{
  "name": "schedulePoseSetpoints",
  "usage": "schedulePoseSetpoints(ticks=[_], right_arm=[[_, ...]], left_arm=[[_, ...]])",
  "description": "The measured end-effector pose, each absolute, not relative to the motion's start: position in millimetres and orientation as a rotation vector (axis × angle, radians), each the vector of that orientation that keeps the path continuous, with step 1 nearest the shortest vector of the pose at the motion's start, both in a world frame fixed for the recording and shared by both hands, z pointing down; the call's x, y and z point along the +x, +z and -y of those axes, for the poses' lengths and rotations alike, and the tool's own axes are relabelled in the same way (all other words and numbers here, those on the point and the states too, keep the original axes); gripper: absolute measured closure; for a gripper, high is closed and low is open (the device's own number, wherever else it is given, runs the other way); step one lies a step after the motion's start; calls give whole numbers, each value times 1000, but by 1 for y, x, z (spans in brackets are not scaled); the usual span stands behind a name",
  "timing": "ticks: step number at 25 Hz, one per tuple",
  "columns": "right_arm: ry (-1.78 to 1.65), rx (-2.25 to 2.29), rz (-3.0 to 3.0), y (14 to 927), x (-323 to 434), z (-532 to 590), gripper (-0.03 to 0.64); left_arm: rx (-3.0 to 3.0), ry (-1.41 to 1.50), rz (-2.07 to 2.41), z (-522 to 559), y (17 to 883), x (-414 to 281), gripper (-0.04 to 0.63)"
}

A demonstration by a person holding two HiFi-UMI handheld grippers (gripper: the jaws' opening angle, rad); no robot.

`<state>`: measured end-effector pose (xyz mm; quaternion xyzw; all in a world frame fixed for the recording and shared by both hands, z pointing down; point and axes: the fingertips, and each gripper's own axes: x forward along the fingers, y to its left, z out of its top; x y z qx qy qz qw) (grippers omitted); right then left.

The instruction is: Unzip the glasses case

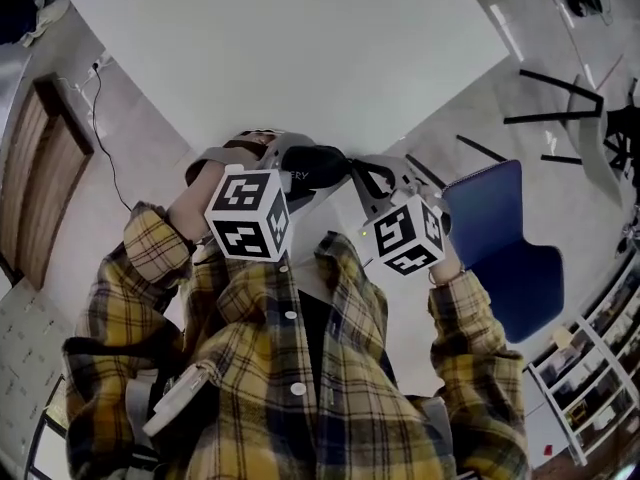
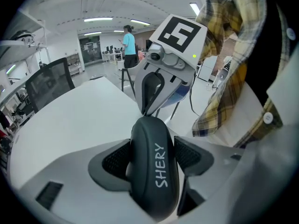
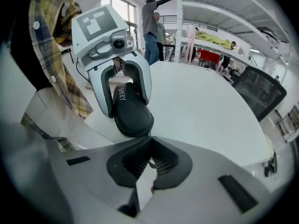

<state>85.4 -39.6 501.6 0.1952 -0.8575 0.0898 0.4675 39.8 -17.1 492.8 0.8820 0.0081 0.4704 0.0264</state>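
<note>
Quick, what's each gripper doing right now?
Left gripper: closed on the black oval glasses case.
Right gripper: closed, pinching the case's small silvery zipper pull.

Office-lab: white table [image 1: 300, 48], mesh chair [image 2: 49, 83], shelving [image 3: 219, 13]

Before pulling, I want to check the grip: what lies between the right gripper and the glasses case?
Only the zipper pull, pinched by the right gripper, jaws shut, at the end of the glasses case, as the right gripper view shows.

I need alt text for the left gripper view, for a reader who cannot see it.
The left gripper clamps a dark glasses case lettered SHERY in its jaws, a white table behind. The right gripper pinches the case's far tip.
</note>
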Motion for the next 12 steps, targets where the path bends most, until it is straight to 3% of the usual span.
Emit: schedulePoseSetpoints(ticks=[12], right_arm=[[161,293,2099,506,60,58,617]], left_arm=[[2736,1437,-6,16,493,29,290]])
